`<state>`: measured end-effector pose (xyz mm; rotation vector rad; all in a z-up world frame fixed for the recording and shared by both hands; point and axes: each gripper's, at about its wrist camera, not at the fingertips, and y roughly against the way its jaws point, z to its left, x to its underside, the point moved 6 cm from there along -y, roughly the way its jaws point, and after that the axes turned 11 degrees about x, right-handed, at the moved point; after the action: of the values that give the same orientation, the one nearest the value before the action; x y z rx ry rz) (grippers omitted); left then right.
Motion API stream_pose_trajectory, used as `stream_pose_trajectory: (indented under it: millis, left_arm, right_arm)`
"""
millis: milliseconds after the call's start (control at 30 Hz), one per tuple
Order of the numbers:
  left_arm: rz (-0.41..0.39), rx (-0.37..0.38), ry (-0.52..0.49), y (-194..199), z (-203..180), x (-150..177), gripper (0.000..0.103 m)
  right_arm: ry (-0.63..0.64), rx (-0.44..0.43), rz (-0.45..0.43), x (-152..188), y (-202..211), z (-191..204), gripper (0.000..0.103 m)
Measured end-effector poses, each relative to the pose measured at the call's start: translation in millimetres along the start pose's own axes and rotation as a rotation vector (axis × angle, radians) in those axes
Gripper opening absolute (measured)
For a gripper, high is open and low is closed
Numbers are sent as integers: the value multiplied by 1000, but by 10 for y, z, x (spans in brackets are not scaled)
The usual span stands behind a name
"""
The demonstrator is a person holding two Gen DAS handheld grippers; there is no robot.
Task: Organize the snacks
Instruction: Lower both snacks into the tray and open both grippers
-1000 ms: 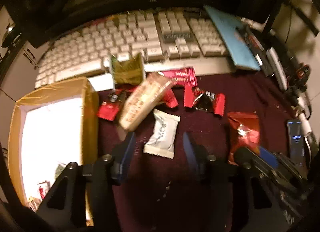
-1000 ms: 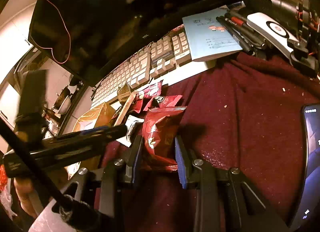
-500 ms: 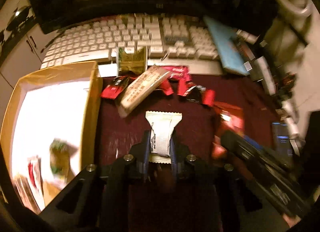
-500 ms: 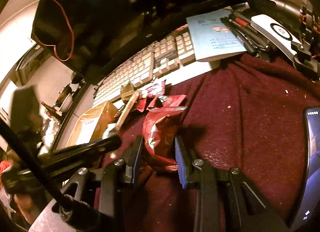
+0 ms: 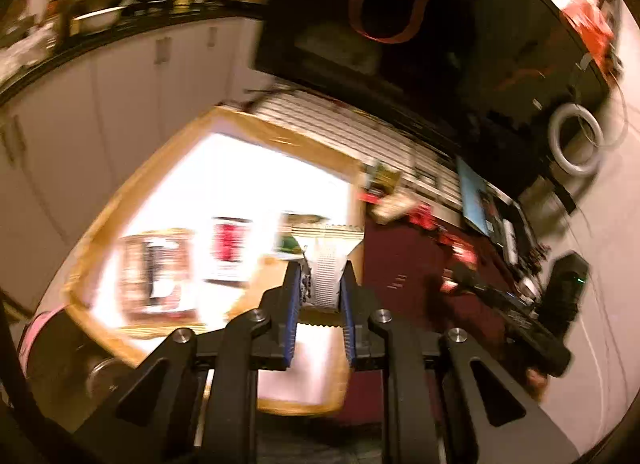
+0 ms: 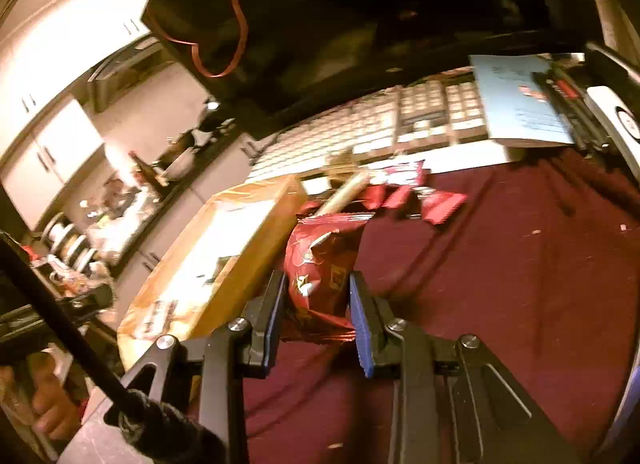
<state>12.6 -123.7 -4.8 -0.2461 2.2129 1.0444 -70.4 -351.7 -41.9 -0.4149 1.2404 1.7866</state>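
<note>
No brand or label can be read on any wrapper, since blur smears all print into dark specks; the left claw [image 5: 319, 280] is clamped on a small white pillow-shaped snack packet with crimped, saw-toothed ends [image 5: 327, 264], its blue pads pressing both sides, and it holds the packet above the near right corner of an open tan cardboard box with a bright white floor [image 5: 120, 203]; inside the box lie several blurred wrappers, one red and white [image 5: 230, 248] and one brownish [image 5: 154, 268]; the right claw [image 6: 320, 304] is clamped on a crinkled glossy red foil snack bag with white and gold markings [image 6: 324, 260], whose markings cannot be made out, and the bag stands just beside the box's right wall over the dark maroon cloth covering the bench [image 6: 500, 284]; further back on the cloth a heap of small red wrappers [image 6: 404, 191] and a long beige bar [image 6: 346, 191] lies in front of a pale beige computer keyboard [image 6: 400, 123]; a light blue printed sheet [image 6: 516, 103] rests on the keyboard's right end, its writing illegible.
</note>
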Motion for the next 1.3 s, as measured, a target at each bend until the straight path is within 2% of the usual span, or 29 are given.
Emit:
stream_pose_trajectory:
  millis: [133, 267, 467, 567, 733, 867, 1033, 1167, 1200, 1233, 1300]
  left_arm:
    - [-33, -64, 50, 100, 324, -87, 20]
    - [-42, -81, 75, 48, 551, -232, 20]
    - [22, -105, 79, -233, 873, -407, 20]
    - [70, -140, 79, -421, 1037, -466, 20]
    - [122, -174, 110, -622, 1253, -515, 20]
    - [179, -221, 102, -772, 1344, -526, 20]
    - [207, -263, 95, -892, 1398, -543, 20]
    - [219, -283, 104, -953, 1465, -531, 21]
    - [222, -291, 106, -966, 1485, -526, 22]
    - [230, -301, 111, -972, 1505, -521, 24]
    - [221, -272, 115, -937, 1463, -535, 39]
  right_arm:
    - [88, -53, 41, -48, -83, 536, 30]
    - [135, -114, 165, -99, -439, 1021, 30]
    - [188, -79, 306, -156, -1070, 1438, 30]
    - [216, -15, 345, -156, -1345, 1519, 30]
    - [202, 51, 392, -109, -1579, 1499, 30]
    - [203, 77, 431, -83, -1660, 1479, 30]
    - [253, 132, 432, -28, -1698, 1523, 31]
    - [252, 121, 460, 36, -1748, 1512, 33]
    - [241, 114, 460, 34, -1729, 1502, 34]
    - [225, 88, 451, 7, -1691, 1505, 39]
    - [200, 53, 393, -101, -1505, 1500, 49]
